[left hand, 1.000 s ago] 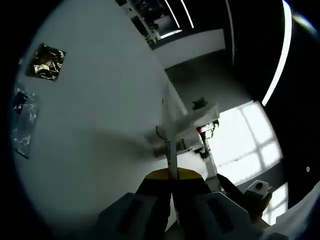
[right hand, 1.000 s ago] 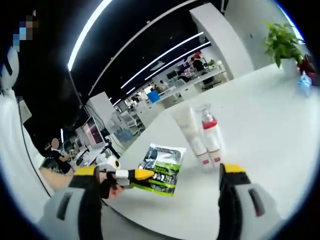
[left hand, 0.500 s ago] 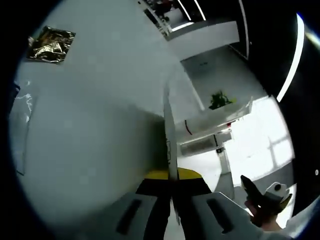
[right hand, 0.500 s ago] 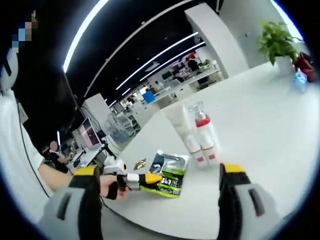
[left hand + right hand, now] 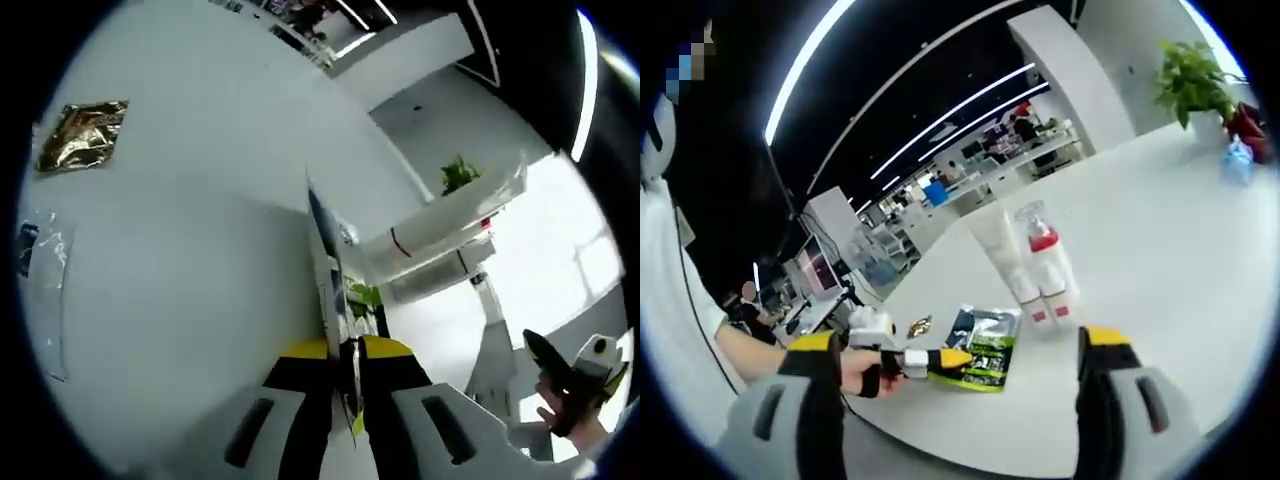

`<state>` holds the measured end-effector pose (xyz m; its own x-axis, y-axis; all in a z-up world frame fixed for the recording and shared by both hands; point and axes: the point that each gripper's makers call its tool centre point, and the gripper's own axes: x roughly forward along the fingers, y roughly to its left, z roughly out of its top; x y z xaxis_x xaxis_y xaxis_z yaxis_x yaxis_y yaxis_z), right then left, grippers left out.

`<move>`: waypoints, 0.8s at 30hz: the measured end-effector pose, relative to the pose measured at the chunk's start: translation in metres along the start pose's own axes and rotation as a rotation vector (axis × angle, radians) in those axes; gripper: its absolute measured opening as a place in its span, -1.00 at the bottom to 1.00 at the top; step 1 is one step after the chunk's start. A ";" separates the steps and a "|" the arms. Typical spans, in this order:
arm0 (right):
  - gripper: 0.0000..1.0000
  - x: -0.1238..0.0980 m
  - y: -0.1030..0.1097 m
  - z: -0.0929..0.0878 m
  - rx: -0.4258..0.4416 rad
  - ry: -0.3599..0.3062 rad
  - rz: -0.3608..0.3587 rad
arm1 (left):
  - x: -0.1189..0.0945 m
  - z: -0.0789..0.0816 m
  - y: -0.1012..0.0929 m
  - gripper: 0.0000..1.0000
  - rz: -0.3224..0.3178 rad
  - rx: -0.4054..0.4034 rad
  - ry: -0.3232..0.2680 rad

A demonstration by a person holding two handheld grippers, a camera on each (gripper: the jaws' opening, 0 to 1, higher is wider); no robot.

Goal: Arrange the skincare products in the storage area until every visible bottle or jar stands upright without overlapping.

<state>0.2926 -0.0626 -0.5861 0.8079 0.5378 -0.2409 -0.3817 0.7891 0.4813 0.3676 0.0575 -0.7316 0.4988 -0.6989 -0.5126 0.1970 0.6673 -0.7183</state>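
My left gripper (image 5: pixel 345 352) is shut on a thin green and silver sachet (image 5: pixel 332 290), which I see edge-on between its jaws. From the right gripper view, that left gripper (image 5: pixel 940 358) holds the sachet (image 5: pixel 985 345) low over the white table (image 5: pixel 1160 230), near its front edge. Behind it a white tube (image 5: pixel 1000 255) and a spray bottle with a red collar (image 5: pixel 1045 262) stand upright side by side. My right gripper (image 5: pixel 958 340) hangs open above the table edge, with nothing between its fingers.
A gold sachet (image 5: pixel 82 135) and a clear packet (image 5: pixel 40 290) lie flat on the table further off. The gold sachet (image 5: pixel 920 325) is left of the green one. A potted plant (image 5: pixel 1195 75) and a blue item (image 5: pixel 1238 160) sit at the far right corner.
The left gripper has carried the green sachet lower and a little toward the bottles, and its view has rolled. The right gripper stays open and nearly still.
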 end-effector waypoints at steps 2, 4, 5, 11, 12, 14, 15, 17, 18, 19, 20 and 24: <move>0.98 0.000 0.000 0.000 0.000 0.000 0.001 | 0.000 0.001 0.001 -0.82 0.023 0.099 0.016; 0.98 0.000 0.000 0.000 -0.001 0.000 0.000 | -0.001 0.002 0.002 -0.75 0.039 0.163 0.018; 0.98 0.000 0.000 0.000 -0.001 0.000 0.000 | -0.002 0.002 0.002 -0.71 0.053 0.184 0.019; 0.97 0.000 -0.001 0.000 0.003 0.000 -0.003 | -0.011 0.004 0.003 -0.41 0.135 0.409 0.046; 0.97 0.000 -0.001 0.000 0.003 -0.001 -0.003 | -0.012 0.003 0.003 -0.34 0.145 0.437 0.056; 0.97 -0.001 -0.001 0.000 0.004 -0.002 -0.003 | -0.010 0.004 0.012 -0.21 0.177 0.496 0.070; 0.97 -0.001 -0.001 0.000 0.003 -0.001 -0.004 | -0.011 0.006 0.015 -0.17 0.202 0.537 0.074; 0.97 -0.001 -0.001 0.000 0.004 -0.002 -0.004 | -0.012 0.009 0.017 -0.08 0.229 0.608 0.064; 0.97 -0.001 -0.001 0.000 0.004 -0.002 -0.004 | -0.012 0.012 0.016 -0.08 0.231 0.644 0.058; 0.97 -0.001 -0.001 -0.001 0.003 -0.001 -0.004 | -0.012 0.013 0.015 -0.07 0.236 0.698 0.062; 0.97 -0.001 -0.001 -0.001 0.003 0.000 -0.004 | -0.012 0.014 0.014 -0.07 0.238 0.742 0.062; 0.97 -0.001 -0.001 -0.001 0.002 0.001 -0.005 | -0.001 0.008 0.004 -0.14 0.175 0.919 0.110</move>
<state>0.2921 -0.0637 -0.5874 0.8091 0.5346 -0.2441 -0.3773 0.7910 0.4816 0.3750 0.0632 -0.7300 0.5111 -0.5585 -0.6533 0.7388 0.6739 0.0020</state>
